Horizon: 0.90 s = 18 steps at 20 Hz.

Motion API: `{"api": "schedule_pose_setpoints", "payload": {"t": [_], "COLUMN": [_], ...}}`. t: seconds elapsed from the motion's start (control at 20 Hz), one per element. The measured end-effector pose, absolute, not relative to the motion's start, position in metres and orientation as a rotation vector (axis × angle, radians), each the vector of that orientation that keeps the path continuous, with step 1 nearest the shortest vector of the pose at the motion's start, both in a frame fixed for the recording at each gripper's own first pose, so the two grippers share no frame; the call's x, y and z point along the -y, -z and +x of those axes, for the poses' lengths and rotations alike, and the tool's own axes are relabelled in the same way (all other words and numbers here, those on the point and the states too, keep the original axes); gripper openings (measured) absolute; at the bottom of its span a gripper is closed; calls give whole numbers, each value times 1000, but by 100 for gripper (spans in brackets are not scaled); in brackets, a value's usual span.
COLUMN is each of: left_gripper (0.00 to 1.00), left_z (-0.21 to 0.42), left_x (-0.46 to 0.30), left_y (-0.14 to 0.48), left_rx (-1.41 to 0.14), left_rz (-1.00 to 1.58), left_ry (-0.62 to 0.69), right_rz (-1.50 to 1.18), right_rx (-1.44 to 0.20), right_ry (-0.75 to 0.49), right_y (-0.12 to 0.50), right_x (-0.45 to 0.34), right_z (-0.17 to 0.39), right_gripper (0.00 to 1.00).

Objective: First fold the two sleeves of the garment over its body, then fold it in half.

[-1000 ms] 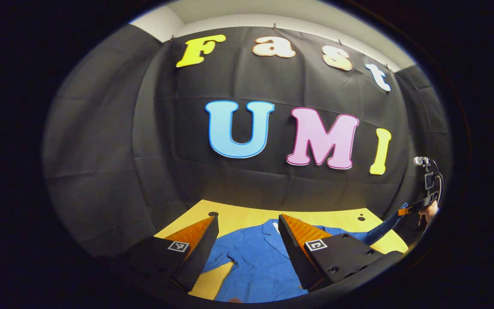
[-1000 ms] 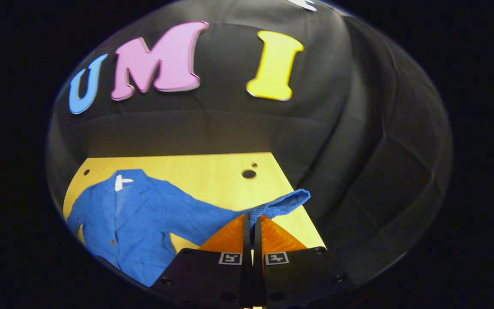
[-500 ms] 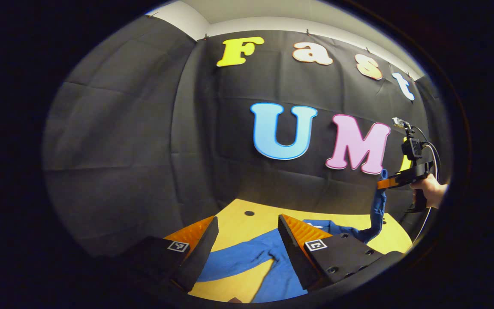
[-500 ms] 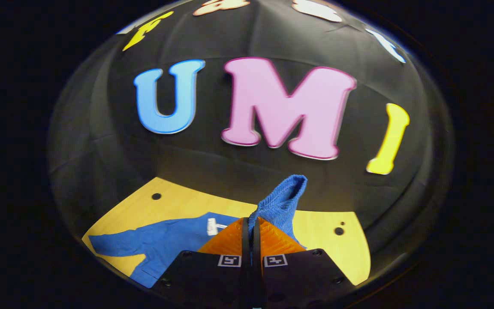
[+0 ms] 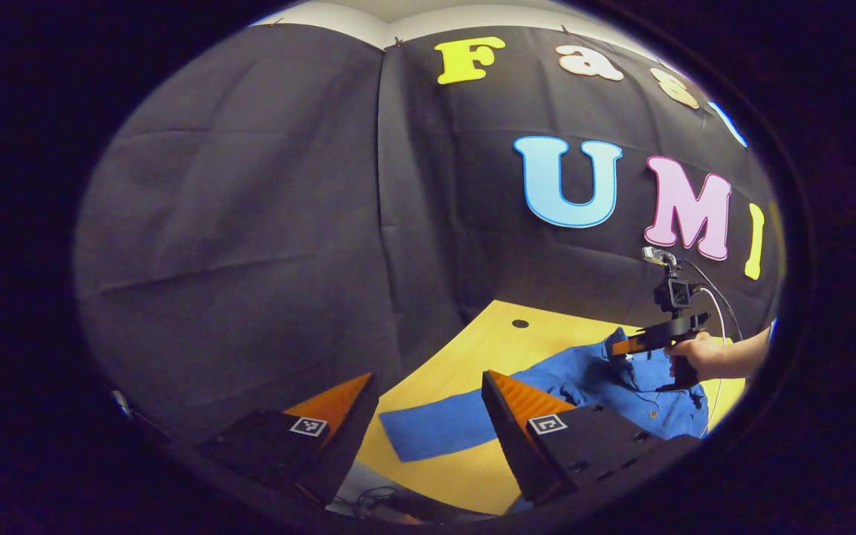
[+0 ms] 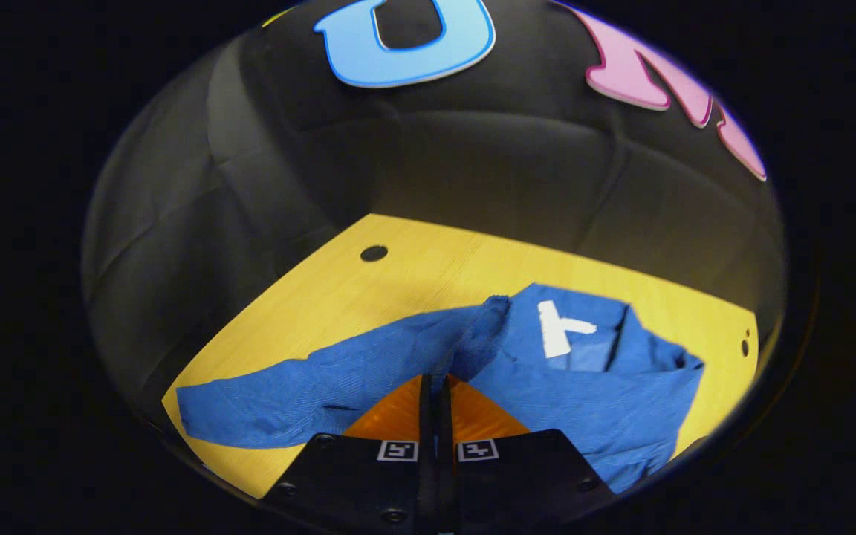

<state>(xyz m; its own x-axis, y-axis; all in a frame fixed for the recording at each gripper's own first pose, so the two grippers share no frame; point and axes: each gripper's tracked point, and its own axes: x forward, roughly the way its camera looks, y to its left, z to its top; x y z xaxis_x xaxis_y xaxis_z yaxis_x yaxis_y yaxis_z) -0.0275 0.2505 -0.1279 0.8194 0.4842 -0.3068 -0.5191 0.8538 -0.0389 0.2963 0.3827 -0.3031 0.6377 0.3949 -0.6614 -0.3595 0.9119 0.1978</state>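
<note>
Blue shirt sleeve point(image 6: 476, 345) clamped in right gripper point(image 6: 436, 386) jaws over shirt body point(image 6: 591, 394), left gripper point(image 5: 428, 416) jaws apart; likely bunching if released crooked.

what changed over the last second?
The right gripper, shut on the right sleeve throughout, lifted it off the table's edge and swung it over the shirt body. The left gripper stayed open and empty; the left sleeve still lies flat.

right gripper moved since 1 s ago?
Yes. The right gripper, shut on the sleeve, has swung from the table edge inward over the garment's collar.
</note>
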Motion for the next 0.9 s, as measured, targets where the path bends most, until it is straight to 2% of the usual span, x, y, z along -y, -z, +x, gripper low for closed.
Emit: {"api": "schedule_pose_setpoints", "payload": {"t": [0.15,0.25,0.45,0.7,0.9], "left_gripper": [81,81,80,81,83], "left_z": [-39,-41,-27,-15,4], "left_x": [-259,-258,-251,-250,-256], "left_y": [133,139,144,183,212], "left_rx": [-306,-321,-313,-456,-516], "left_rz": [-133,-149,-206,-282,-356], "left_ry": [-568,-580,-560,-544,-534], "right_rz": [97,154,185,148,145], "right_rx": [-800,-833,-790,-673,-583], "right_ry": [-435,-454,-490,-514,-534], "right_y": [321,327,311,258,203], "right_x": [-395,-405,-410,-397,-378], "right_z": [300,299,302,306,304], "right_gripper": [6,18,99,97,97]}}
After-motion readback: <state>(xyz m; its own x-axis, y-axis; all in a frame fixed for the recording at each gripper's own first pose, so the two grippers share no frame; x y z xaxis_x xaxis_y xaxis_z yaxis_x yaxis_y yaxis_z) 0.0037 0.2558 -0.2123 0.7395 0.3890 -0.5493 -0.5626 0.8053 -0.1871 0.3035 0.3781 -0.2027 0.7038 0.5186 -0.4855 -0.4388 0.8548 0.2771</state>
